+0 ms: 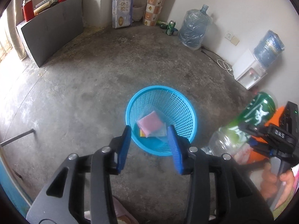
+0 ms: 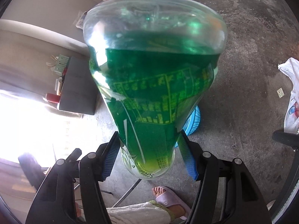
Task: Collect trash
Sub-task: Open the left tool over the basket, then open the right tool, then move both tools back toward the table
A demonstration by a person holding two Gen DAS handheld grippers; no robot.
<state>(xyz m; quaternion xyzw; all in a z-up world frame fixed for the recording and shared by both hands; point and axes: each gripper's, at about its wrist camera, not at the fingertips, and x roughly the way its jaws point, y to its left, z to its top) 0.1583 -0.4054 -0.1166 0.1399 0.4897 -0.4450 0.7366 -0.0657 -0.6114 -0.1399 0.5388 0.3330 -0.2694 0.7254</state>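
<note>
A blue mesh basket point(image 1: 184, 115) stands on the concrete floor and holds a pink packet in clear plastic point(image 1: 150, 124). My left gripper point(image 1: 149, 147) is open and empty just above the basket's near rim. My right gripper point(image 2: 148, 156) is shut on a clear plastic bottle with a green label point(image 2: 155, 85), which fills the right wrist view. The same bottle point(image 1: 241, 128) shows at the right of the left wrist view, held right of the basket. A bit of the basket point(image 2: 194, 123) shows behind the bottle.
A grey cabinet point(image 1: 50, 37) stands at the left wall. Water jugs point(image 1: 195, 28), a green can point(image 1: 171, 28), a dispenser point(image 1: 248, 69) and a cable point(image 1: 224, 63) line the far wall. A white plastic bag point(image 2: 291, 97) lies on the floor. A sandalled foot point(image 2: 168, 201) is near.
</note>
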